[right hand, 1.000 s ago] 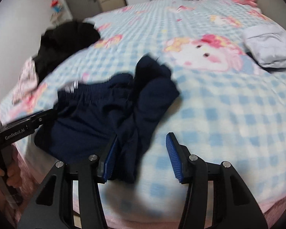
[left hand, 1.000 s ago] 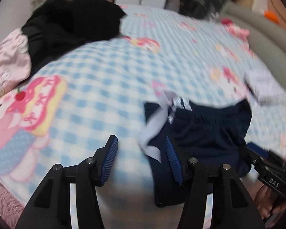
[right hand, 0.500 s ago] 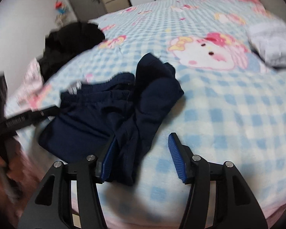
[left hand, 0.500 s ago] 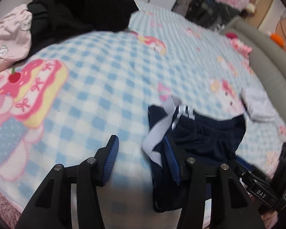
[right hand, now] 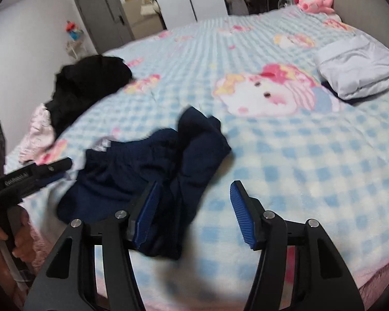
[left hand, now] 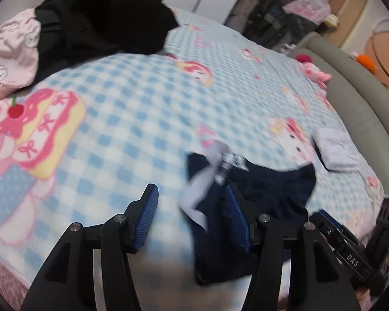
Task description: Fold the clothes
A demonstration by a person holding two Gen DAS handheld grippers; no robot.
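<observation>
A crumpled navy garment (left hand: 259, 194) with white drawstrings (left hand: 202, 189) lies near the bed's front edge; it also shows in the right wrist view (right hand: 147, 171). My left gripper (left hand: 192, 217) is open and empty, its right finger over the garment's left edge. My right gripper (right hand: 194, 212) is open and empty, its left finger over the garment's near fold. Each gripper shows in the other's view: the right one (left hand: 350, 248), the left one (right hand: 31, 176).
A blue checked blanket (right hand: 285, 155) covers the bed. A black clothes pile (left hand: 103, 20) and a pink garment (left hand: 10, 54) lie at the far left. A folded pale stack (right hand: 358, 67) sits at the right. A pink plush toy (right hand: 313, 2) lies by the grey headboard (left hand: 363, 108).
Both grippers have shifted slightly over the navy garment; both views are tilted differently than before. The garment has barely moved. Both grippers stay open.
</observation>
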